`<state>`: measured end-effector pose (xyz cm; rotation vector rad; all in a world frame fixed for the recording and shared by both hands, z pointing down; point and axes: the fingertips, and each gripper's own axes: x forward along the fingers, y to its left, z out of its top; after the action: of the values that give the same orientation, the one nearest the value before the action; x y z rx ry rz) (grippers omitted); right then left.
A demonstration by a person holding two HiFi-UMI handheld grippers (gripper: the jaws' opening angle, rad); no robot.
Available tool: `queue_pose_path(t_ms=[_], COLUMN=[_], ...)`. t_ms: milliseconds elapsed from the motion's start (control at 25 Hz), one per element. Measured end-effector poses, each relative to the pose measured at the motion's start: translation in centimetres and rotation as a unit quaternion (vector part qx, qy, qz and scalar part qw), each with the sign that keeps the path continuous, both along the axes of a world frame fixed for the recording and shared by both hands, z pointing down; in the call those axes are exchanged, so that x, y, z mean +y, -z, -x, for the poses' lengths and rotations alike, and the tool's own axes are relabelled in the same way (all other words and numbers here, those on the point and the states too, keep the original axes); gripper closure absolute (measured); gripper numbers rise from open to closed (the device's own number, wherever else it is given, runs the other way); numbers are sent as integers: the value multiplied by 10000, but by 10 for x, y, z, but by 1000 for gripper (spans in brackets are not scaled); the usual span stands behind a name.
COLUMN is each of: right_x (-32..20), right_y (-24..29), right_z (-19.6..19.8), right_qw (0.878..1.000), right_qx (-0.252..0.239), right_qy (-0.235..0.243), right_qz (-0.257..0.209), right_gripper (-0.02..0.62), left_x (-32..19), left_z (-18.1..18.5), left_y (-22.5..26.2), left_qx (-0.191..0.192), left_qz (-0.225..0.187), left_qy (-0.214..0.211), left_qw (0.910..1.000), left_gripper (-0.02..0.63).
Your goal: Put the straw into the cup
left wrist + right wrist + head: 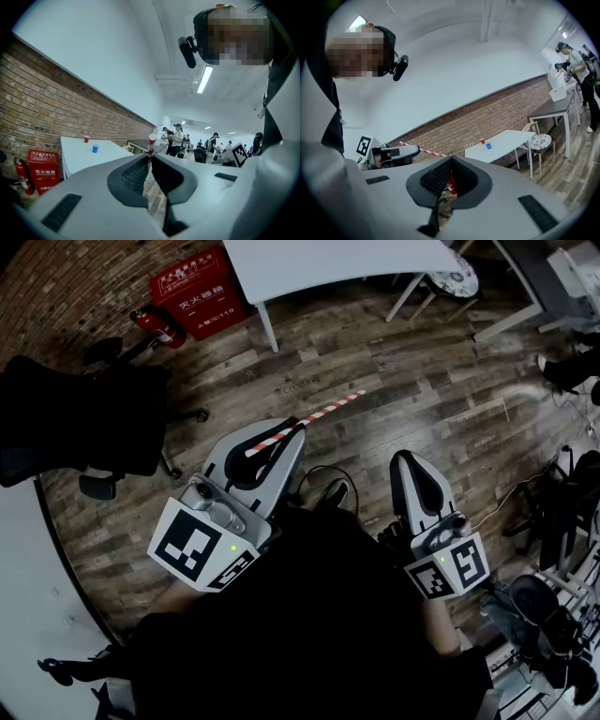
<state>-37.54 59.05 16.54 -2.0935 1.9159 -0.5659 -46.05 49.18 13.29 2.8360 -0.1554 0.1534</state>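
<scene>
My left gripper (281,432) has its jaws pressed together on the red-and-white striped paper straw (309,416). In the left gripper view the black ribbed pads pinch the thin tube low down, and its round open end (152,138) stands up just past the jaw tips. From the head view the straw runs slanted out of the jaws, with most of its length sticking out forward and to the right over the wood-plank floor (403,381).

My right gripper (407,461) is closed on nothing. In its own view the two pale grey, smooth, rounded jaws meet at the tip, the ribbed black pads face each other, and only a thin slit shows behind them. It hangs beside the left gripper without touching it or the straw.

Two small cups, a red plastic cup (86,139) and a blue plastic cup (95,148), stand close together toward one end of the white rectangular table (79,159), the red one nearer the table's edge. Both are well apart from the straw. The table stands in front of a rough brick wall (42,103), with a red fire-equipment box (197,292) and a red fire extinguisher (159,326) on the floor past its end.
</scene>
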Motion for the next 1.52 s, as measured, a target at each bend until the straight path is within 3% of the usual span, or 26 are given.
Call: queue_pose_path(t_ms=[640, 880, 1520], right_x=[-6, -22, -57], right_y=[3, 6, -23], right_z=[32, 48, 105], right_qw=[10000, 9995, 9949], right_qx=[70, 68, -47], right_qy=[-37, -315, -735], right_qz=[32, 61, 685], right_gripper=[568, 568, 568], left_x=[-8, -30, -79], left_z=[29, 49, 98], left_y=[5, 4, -42], left_qx=[87, 188, 161], left_qz=[21, 111, 787], left_qy=[-60, -206, -659], left_qw=[9999, 9995, 9946], left_gripper=[567, 566, 566])
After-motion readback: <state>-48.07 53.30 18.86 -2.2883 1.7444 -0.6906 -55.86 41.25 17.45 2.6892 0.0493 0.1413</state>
